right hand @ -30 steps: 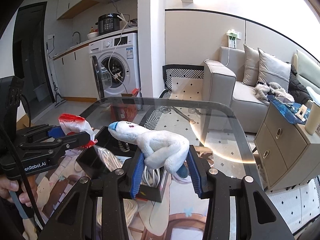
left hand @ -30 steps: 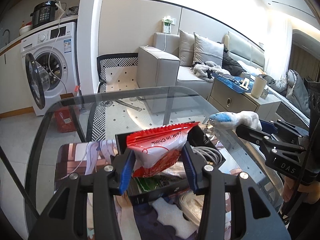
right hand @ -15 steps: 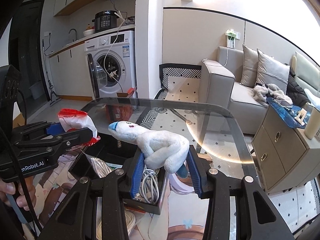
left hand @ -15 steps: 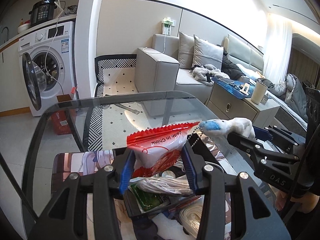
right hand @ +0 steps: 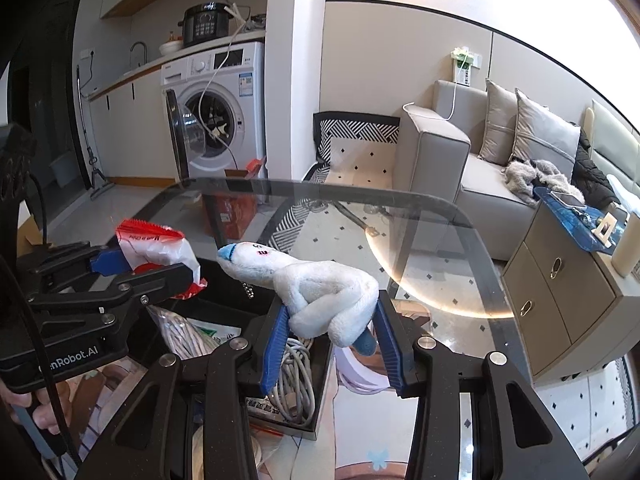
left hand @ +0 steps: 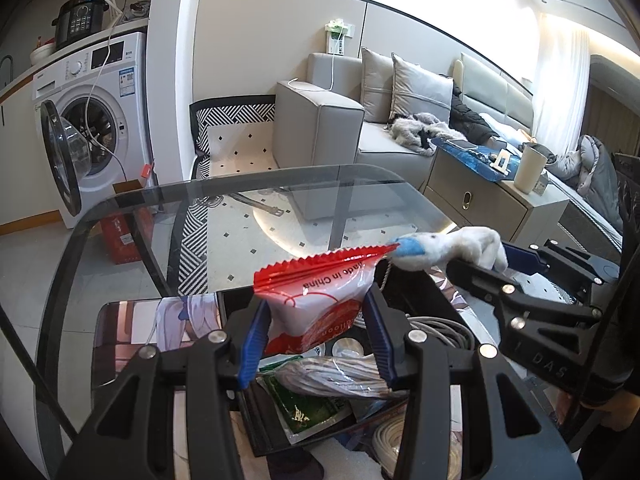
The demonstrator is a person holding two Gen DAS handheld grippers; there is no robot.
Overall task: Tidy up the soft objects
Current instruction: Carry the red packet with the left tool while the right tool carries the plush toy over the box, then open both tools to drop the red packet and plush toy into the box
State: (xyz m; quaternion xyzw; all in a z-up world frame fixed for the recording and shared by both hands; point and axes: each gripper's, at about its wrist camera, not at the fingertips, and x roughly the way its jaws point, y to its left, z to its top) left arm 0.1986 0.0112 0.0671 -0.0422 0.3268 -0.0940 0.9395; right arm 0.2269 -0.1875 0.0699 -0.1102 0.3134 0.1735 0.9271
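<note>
My left gripper [left hand: 316, 336] is shut on a red and white snack packet [left hand: 320, 296], held above a black open box [left hand: 280, 428]. In the right wrist view the same left gripper [right hand: 144, 264] with its packet [right hand: 160, 246] shows at the left. My right gripper [right hand: 330, 334] is shut on a white plush goose [right hand: 320, 292] with a blue beak, above the box's right half [right hand: 316, 408]. In the left wrist view the goose [left hand: 444, 248] reaches in from the right, its beak near the packet's top corner. The box holds coiled grey cables [right hand: 292, 384] and a green packet [left hand: 308, 404].
The box stands on a printed mat [left hand: 132, 328] on a glass table [left hand: 240, 192]. Beyond the table are a washing machine [left hand: 92, 120] with its door open, a grey sofa [left hand: 340, 120] and a side cabinet [right hand: 568, 300]. A person's fingers [right hand: 24, 408] hold the left gripper's handle.
Both grippers have moved back toward me and a little down, still holding the packet and the goose. More of the box's contents show below the fingers, and the goose's beak has come closer to the packet.
</note>
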